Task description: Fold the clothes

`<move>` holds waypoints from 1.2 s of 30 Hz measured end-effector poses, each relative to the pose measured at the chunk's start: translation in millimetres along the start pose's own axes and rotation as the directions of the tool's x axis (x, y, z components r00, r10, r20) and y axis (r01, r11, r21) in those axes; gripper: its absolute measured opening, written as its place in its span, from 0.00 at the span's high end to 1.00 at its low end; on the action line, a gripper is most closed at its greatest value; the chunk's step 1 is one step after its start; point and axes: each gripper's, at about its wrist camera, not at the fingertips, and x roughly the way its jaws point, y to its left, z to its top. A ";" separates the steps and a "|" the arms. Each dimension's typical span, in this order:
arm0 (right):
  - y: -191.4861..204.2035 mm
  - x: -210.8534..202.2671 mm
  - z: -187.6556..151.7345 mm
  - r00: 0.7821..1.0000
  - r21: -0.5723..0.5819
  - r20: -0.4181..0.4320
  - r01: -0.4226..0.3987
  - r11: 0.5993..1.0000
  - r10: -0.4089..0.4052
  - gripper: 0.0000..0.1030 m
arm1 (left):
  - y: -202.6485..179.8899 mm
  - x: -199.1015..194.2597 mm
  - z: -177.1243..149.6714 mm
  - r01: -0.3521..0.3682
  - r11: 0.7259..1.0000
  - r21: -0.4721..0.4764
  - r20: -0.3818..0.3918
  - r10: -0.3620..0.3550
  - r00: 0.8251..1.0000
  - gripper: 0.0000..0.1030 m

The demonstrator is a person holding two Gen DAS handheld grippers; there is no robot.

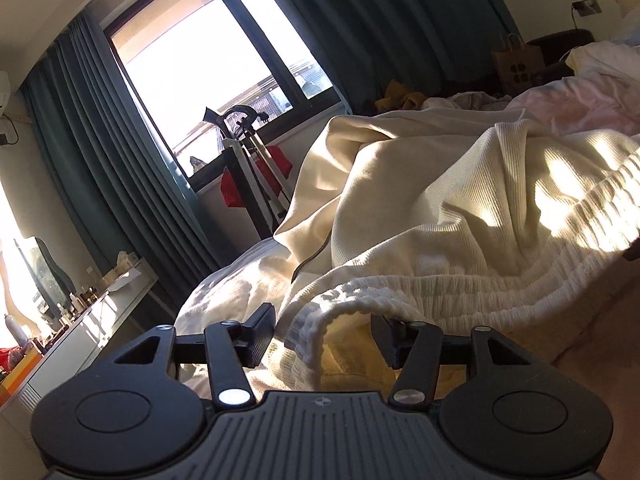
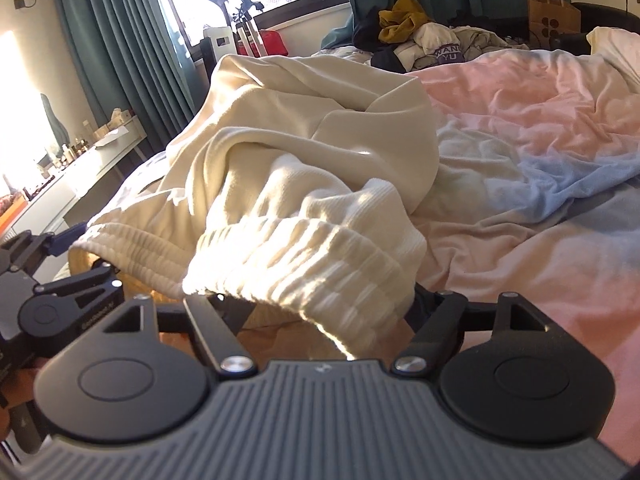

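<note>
While draped between both fingers (image 1: pixel 264 334), cream garment's waistband (image 2: pixel 304 264) sags.

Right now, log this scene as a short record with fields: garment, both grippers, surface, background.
garment: cream ribbed garment with a gathered elastic band, crumpled, lying on the bed
left gripper: open, its fingers either side of the band's edge
right gripper: open, band draped over the gap, fingertips hidden
surface: bed sheet in pink and blue, wrinkled
background: pile of clothes at the far side, brown paper bag, green curtains, window
</note>
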 end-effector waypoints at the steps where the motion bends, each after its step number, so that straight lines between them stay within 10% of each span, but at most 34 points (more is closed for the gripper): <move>1: 0.1 1.5 -1.2 1.000 -0.002 0.004 0.008 1.000 -0.008 0.26 | 0.3 5.6 1.4 0.003 1.000 -0.020 -0.016 -0.003 1.000 0.52; 7: 5.4 7.6 -5.9 0.997 -0.066 0.050 0.070 0.995 -0.067 0.26 | 39.2 22.0 1.0 0.021 0.948 -0.317 -0.082 -0.049 0.995 0.86; 16: 31.1 19.7 -11.7 0.982 -0.310 0.034 0.189 0.932 -0.188 0.29 | 149.9 -9.0 -10.3 0.095 0.605 -0.790 0.080 -0.053 0.995 0.90; 20: 39.8 4.6 -12.0 0.983 -0.339 0.071 0.186 0.922 -0.172 0.37 | 169.2 -10.2 -24.0 0.100 0.517 -0.850 0.065 -0.086 0.994 0.90; 25: 64.8 -40.2 -11.4 0.963 -0.430 0.256 0.189 0.883 -0.081 0.82 | 172.2 2.7 -44.7 0.018 0.490 -0.872 -0.031 -0.092 0.995 0.90; 31: 62.2 -14.9 -23.2 0.998 -0.407 0.050 -0.012 0.913 0.036 0.91 | 174.3 17.6 -60.4 -0.050 0.473 -0.880 -0.109 -0.099 0.989 0.90; 36: 80.2 -31.9 -15.0 0.972 -0.397 0.069 -0.180 0.900 0.225 0.91 | 193.5 13.9 -43.6 -0.028 0.504 -0.863 -0.085 -0.090 0.992 0.91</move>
